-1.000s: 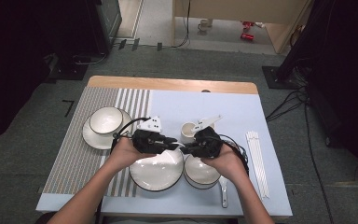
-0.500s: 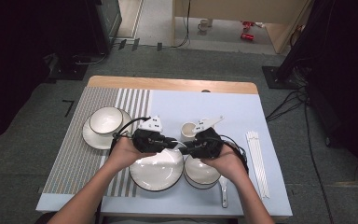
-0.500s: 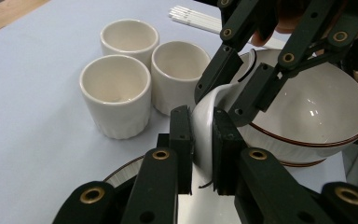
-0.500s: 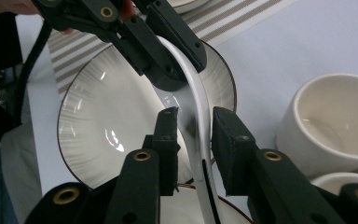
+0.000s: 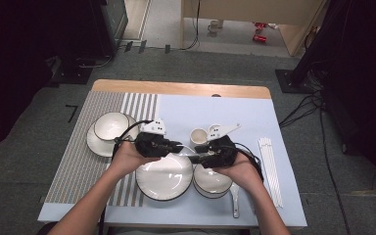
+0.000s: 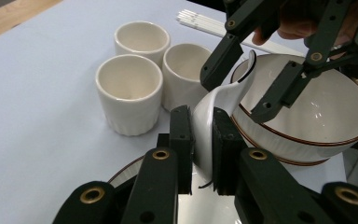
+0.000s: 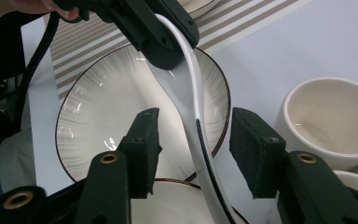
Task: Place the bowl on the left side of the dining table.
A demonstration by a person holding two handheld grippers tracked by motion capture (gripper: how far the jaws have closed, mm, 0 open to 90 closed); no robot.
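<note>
- Left gripper view: your left claw (image 6: 200, 140) is clamped on the white spoon (image 6: 219, 100).
- Right claw (image 7: 196, 144) has just been opening; spoon sits between its pads, untouched, over the plate (image 7: 93, 116).

Right gripper (image 7: 196, 135) — jaws just opening, off the spoon (image 7: 189, 93).

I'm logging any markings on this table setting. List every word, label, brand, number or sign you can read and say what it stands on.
None can be read: the white spoon, the three cups, the bowl, the plate, the striped mat and both grippers carry no legible text.
The red cans on the floor are too small and blurred to read.
</note>
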